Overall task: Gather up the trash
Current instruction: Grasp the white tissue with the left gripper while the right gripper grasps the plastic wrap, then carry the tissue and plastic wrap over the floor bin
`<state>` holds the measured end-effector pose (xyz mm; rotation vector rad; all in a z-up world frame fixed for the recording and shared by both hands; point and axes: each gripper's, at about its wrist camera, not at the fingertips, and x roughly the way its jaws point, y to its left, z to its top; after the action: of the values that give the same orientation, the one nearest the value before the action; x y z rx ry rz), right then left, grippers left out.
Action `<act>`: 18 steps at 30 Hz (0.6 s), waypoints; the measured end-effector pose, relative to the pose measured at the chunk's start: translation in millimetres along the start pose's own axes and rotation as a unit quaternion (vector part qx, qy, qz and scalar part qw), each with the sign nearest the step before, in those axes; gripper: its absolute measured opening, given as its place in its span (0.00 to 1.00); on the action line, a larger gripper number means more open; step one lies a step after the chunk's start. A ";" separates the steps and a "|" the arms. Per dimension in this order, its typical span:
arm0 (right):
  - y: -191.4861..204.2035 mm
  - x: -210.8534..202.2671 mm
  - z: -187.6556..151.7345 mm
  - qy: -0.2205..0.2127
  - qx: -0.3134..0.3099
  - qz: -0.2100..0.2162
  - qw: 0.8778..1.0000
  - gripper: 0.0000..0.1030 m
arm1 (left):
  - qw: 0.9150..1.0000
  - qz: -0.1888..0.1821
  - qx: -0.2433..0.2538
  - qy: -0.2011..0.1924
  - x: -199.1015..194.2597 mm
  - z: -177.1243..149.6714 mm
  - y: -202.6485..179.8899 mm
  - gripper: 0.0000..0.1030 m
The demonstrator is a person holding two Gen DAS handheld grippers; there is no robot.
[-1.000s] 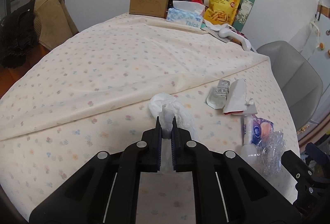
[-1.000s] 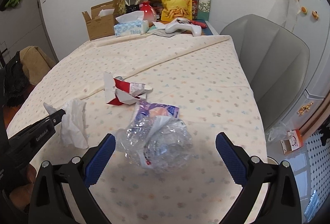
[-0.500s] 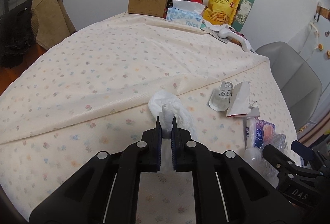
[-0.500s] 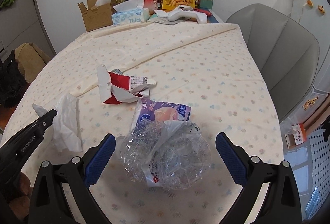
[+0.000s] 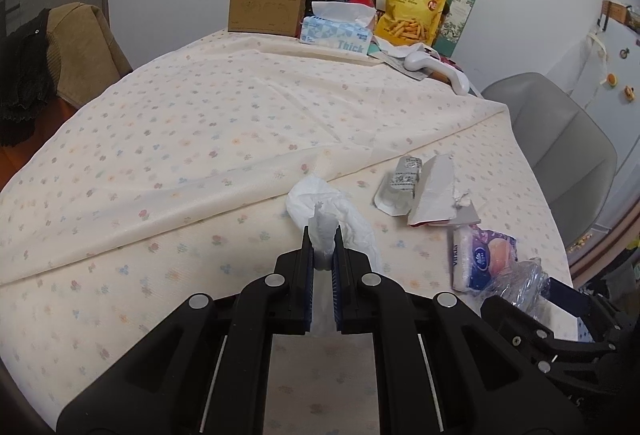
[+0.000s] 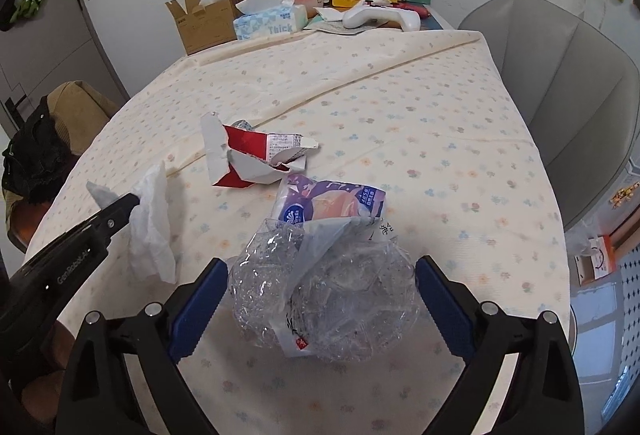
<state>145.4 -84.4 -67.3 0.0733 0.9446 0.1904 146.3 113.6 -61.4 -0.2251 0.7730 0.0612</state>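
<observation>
Right tool lower—wide around bottle.

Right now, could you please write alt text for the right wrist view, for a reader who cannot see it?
The open right gripper straddles a crumpled clear plastic bottle on a floral tablecloth, pads not yet pressing it. Beyond lie a purple wrapper and a torn red-and-white carton; at left, the left gripper holds a white tissue.
</observation>
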 end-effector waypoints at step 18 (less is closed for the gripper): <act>-45.8 -84.2 -4.3 -0.082 0.018 -0.054 0.995 0.89 | 0.998 -0.030 0.056 -0.027 -27.9 -1.0 -70.6 0.08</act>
<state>99.8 -145.8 -9.3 0.0697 0.7855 0.0665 135.4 45.4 -30.0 -0.1397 0.7140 -0.0330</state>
